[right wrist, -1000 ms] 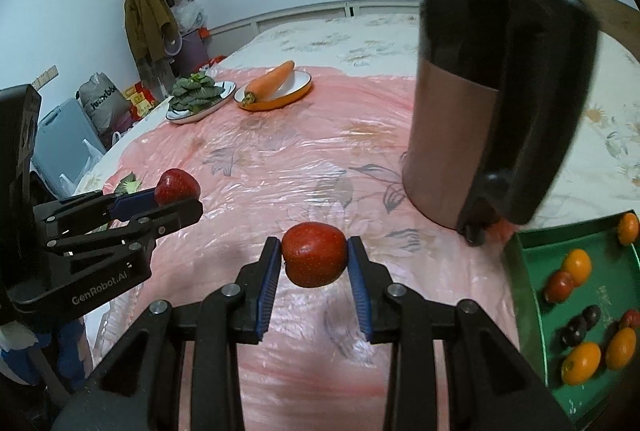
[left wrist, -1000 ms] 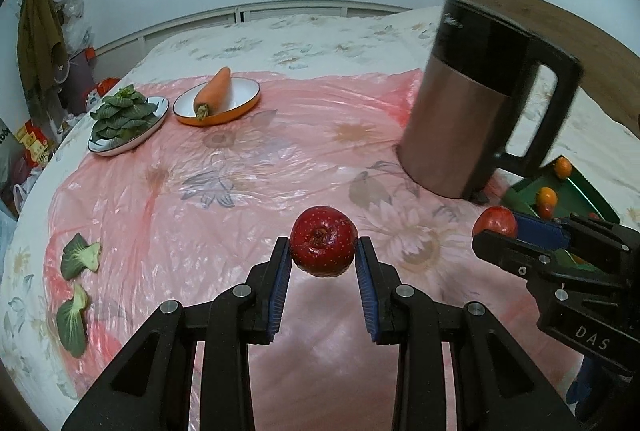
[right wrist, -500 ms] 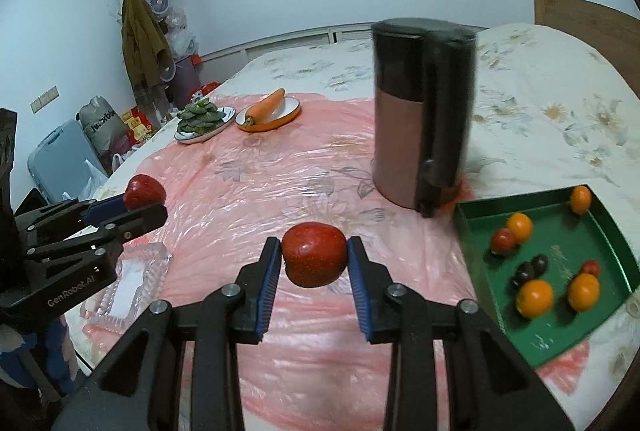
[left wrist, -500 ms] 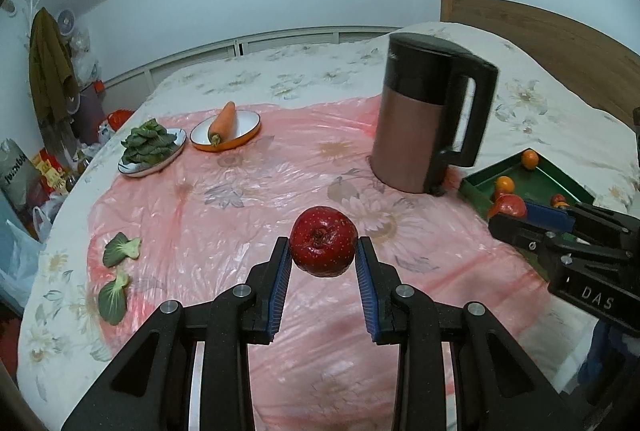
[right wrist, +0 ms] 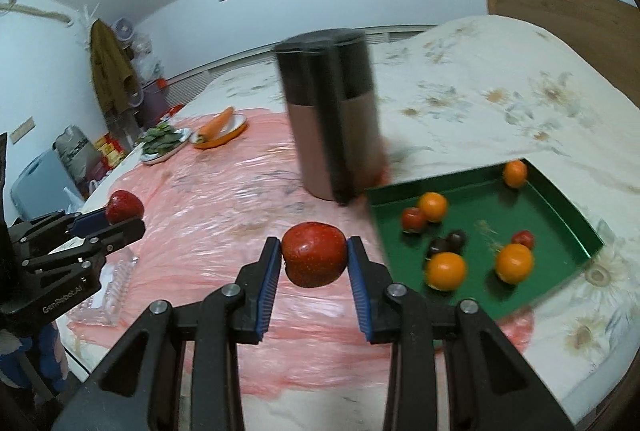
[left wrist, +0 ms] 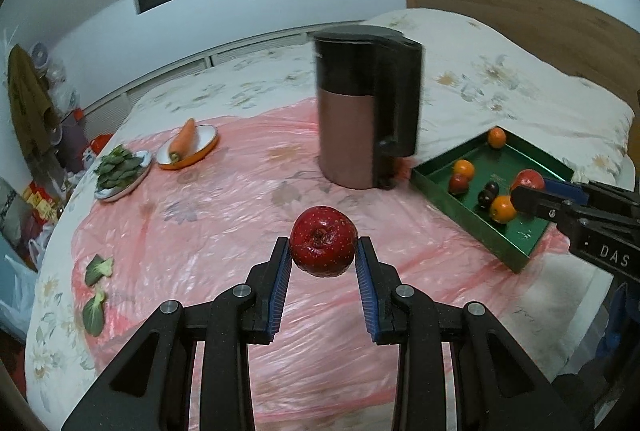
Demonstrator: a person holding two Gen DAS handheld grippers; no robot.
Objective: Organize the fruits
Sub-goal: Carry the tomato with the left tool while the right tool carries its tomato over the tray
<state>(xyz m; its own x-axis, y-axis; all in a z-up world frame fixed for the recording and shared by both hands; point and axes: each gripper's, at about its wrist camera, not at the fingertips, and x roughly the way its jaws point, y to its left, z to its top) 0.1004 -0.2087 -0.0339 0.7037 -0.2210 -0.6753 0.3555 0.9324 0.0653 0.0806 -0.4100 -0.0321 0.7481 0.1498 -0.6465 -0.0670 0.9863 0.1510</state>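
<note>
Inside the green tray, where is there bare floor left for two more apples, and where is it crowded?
The green tray has bare floor along its far right side, between the corner orange and the small red fruit. Its near-left half is crowded with oranges, a red fruit and dark plums.

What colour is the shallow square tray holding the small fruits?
Dark green: the shallow square tray shows best in the right wrist view.

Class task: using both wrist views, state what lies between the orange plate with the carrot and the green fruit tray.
The kettle stands between the orange plate and the green tray, on the pink sheet; both views show it, the left wrist view best.
</note>
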